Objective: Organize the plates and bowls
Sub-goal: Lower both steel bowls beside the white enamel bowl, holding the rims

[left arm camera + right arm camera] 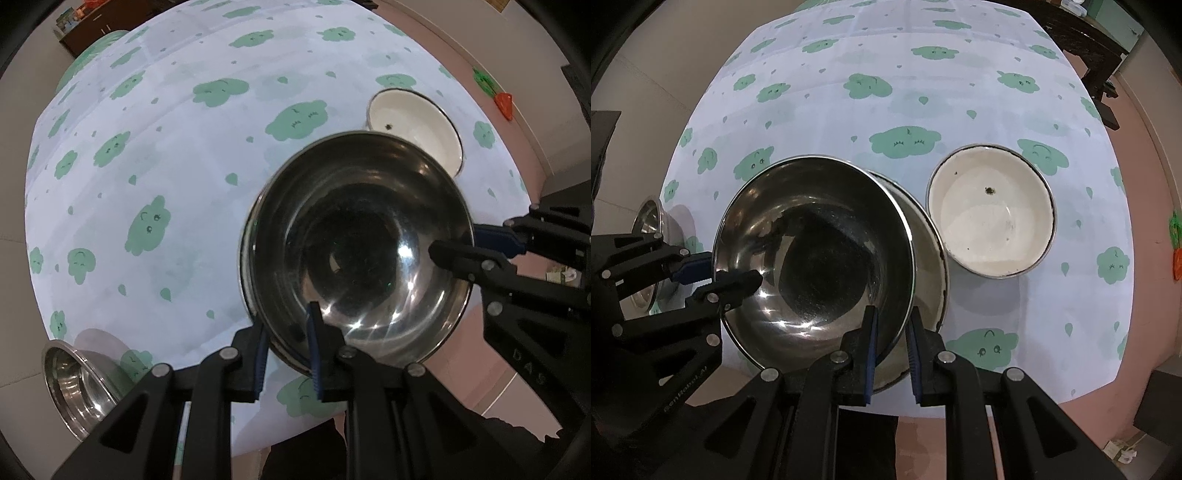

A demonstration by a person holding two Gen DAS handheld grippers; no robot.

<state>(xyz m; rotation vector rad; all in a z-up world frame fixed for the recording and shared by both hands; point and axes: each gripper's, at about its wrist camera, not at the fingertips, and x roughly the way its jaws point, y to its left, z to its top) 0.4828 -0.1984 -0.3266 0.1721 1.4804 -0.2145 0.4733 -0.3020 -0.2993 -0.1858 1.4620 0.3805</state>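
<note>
Left wrist view: left gripper [286,345] pinching steel bowl [364,251] rim. Right gripper [892,345] likewise clamped on opposite rim, above cloud-print tablecloth [886,55].

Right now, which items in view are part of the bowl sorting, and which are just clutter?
Job: large steel bowl, gripped at its rim by left tongs and right tongs; dish beneath it; white enamel bowl; small steel bowl.
Clutter: carrot toy; cloud tablecloth.
</note>
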